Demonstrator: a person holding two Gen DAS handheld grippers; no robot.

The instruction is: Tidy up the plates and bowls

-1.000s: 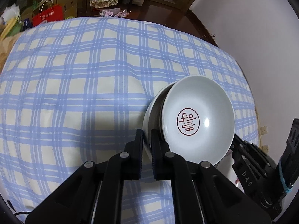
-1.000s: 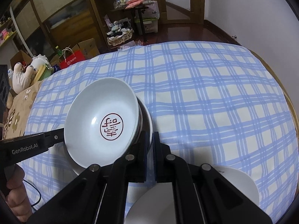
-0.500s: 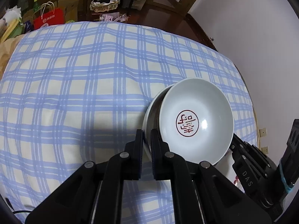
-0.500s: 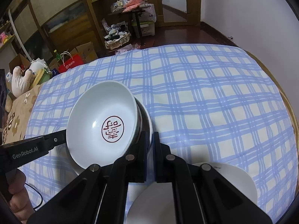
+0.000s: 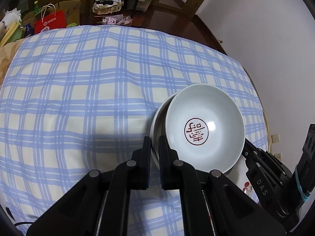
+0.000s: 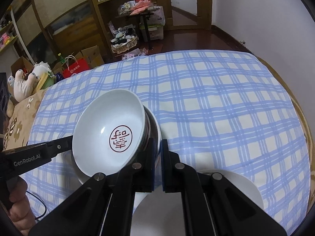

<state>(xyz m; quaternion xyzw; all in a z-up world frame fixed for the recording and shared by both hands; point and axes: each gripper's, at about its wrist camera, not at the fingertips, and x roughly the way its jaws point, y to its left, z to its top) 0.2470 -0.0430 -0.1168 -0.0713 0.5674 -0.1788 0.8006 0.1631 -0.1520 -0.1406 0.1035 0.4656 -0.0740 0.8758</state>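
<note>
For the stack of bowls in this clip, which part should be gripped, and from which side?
The rim of the bottom bowl, from two opposite sides. The stack is wide, with a smaller bowl tilted inside, so a one-sided grip would probably let it tip. The left gripper and right gripper already pinch that thin rim on opposite sides, jaws nearly shut.

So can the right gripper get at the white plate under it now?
Probably not yet: the right gripper is shut on the rim of the stacked bowls. The white plate lies uncovered below, so after release the way looks free.
</note>
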